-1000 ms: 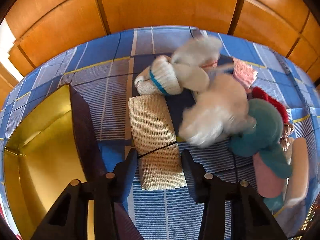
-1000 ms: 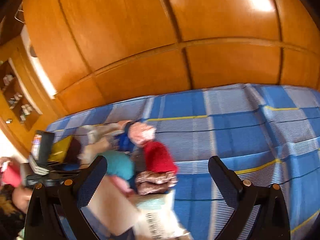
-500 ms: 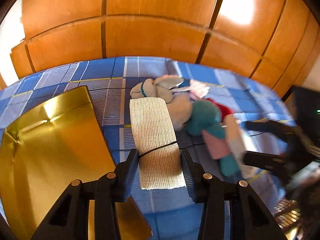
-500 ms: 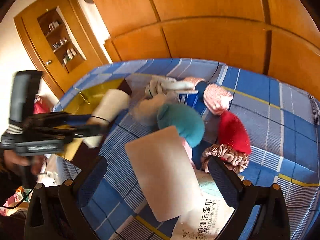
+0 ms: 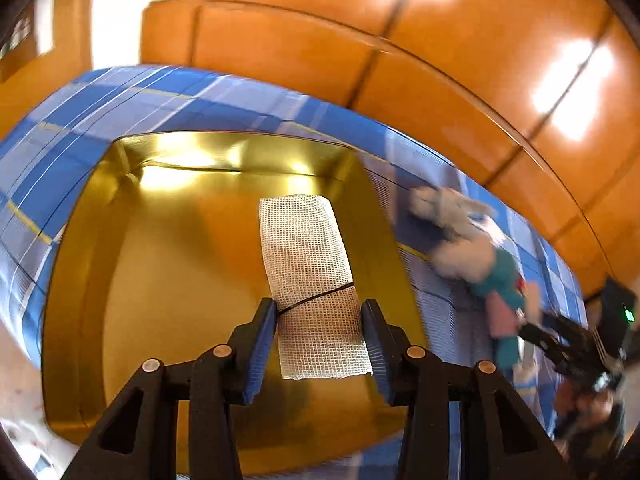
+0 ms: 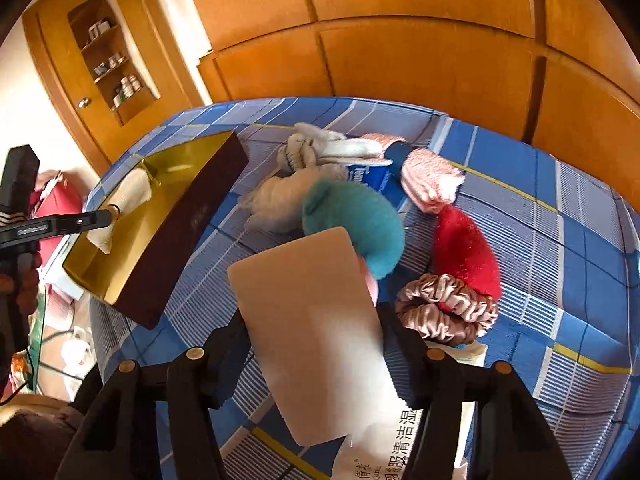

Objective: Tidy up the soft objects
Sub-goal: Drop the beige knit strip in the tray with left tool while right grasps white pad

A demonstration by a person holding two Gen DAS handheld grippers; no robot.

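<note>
1. The gauze roll [image 5: 312, 276] is clamped by the left gripper [image 5: 320, 344] above the gold-lined box [image 5: 168, 280].
2. The beige pad [image 6: 312, 320] is flanked by the right gripper [image 6: 316, 344], whose jaws have just been closing; contact cannot be told.

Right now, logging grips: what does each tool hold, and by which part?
Left tool: white mesh gauze roll, near end. Right tool: flat beige sponge pad, side edges.

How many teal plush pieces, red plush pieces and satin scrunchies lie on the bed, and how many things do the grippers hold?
Teal plush: 1
Red plush: 1
Satin scrunchie: 1
Gauze roll, held by left gripper: 1
Beige pad, right gripper has just been closing on it: 1
Total: 5
</note>
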